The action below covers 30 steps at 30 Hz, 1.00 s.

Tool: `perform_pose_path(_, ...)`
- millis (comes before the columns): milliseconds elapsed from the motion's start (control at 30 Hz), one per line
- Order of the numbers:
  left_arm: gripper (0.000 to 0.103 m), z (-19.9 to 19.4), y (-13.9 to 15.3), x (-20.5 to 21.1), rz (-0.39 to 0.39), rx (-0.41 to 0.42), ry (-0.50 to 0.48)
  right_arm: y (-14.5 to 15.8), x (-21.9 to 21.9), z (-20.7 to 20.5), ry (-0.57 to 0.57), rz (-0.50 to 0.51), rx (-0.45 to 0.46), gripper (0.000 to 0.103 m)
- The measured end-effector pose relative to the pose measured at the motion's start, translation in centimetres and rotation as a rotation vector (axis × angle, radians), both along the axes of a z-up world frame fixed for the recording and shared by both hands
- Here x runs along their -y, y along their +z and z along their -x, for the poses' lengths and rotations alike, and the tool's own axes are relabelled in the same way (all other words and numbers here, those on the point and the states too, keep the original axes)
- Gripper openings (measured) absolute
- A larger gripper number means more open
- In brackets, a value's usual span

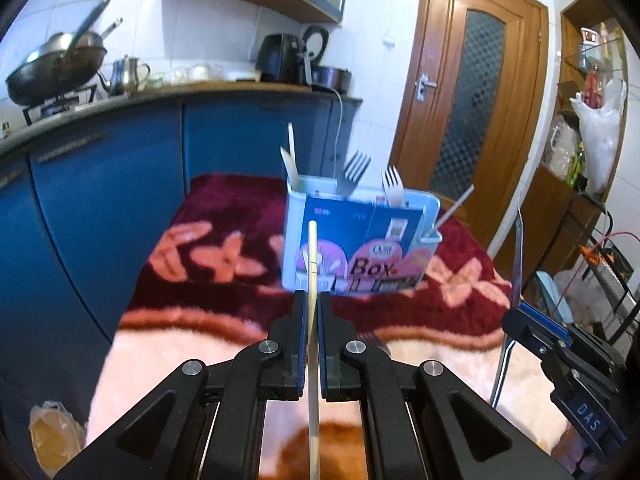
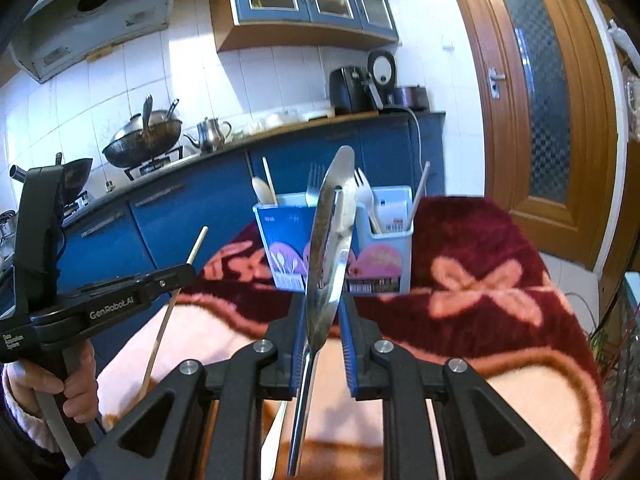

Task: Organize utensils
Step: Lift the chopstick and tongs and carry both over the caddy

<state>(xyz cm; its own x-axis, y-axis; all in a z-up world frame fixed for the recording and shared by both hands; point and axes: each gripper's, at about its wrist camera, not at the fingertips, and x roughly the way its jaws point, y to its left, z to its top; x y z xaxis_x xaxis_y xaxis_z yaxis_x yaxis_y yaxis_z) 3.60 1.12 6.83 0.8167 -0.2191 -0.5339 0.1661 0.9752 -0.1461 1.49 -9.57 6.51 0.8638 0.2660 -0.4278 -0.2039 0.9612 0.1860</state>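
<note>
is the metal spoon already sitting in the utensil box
No, the metal spoon is clamped in the right tongs, raised in front of the utensil box rather than standing inside it.

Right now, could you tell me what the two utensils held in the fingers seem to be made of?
Chopstick in the left gripper: pale, matte, probably bamboo or wood. Knife in the right gripper: mirror-bright, reflecting the room, likely polished stainless steel.

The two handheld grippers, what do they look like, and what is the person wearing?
Both are matte black linkages with silver pivot bolts and blue finger pads. The left gripper carries white "GenRobot.AI" lettering; the right gripper has a "DAS" label. A fuzzy pale sleeve covers the left wrist.
</note>
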Motion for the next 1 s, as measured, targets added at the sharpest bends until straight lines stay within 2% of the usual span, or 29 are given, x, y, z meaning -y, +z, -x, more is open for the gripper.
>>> perform_pose_path(400,0.004,-2.5,2.9,0.3,0.039,0.120,0.013,1.3,0.7,-1.5,-0.025,0.003,0.062,0.018)
perform_pose_path(767,0.004,-7.5,7.1,-0.6,0.144,0.291,0.025,2.6,2.0,-5.1,-0.051,-0.002,0.109,0.018)
perform_pose_path(1000,0.004,-11.1,8.7,-0.8,0.213,0.400,0.089,3.0,2.7,-7.5,-0.061,0.008,0.136,0.018)
